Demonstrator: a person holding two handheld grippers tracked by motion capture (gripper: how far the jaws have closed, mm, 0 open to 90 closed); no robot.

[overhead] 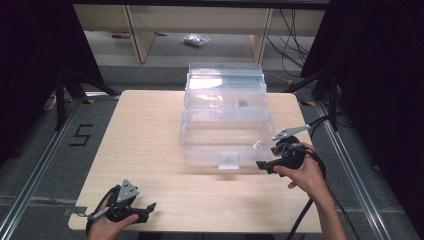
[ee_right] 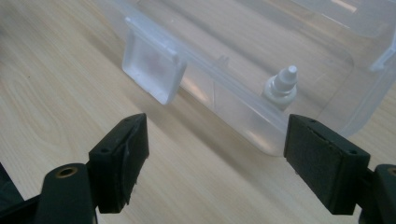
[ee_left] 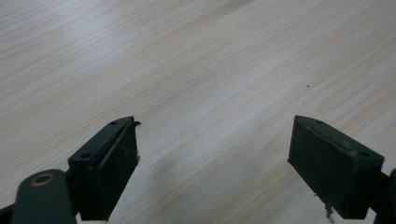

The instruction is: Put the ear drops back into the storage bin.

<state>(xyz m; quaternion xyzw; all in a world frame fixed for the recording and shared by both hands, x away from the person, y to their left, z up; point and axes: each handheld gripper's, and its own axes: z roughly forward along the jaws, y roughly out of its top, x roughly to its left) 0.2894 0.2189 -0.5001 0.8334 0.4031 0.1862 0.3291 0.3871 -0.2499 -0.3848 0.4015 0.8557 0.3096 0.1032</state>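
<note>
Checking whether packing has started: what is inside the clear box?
A small white bottle stands in the box near its front right corner. A small dark item shows farther back; what it is cannot be told.

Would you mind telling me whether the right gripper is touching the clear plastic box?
Apart. In the right gripper view, bare table separates the open right gripper from the clear plastic box.

Bare table [overhead: 145,135] lies left of the clear box [overhead: 225,142], which blocks the centre.
</note>
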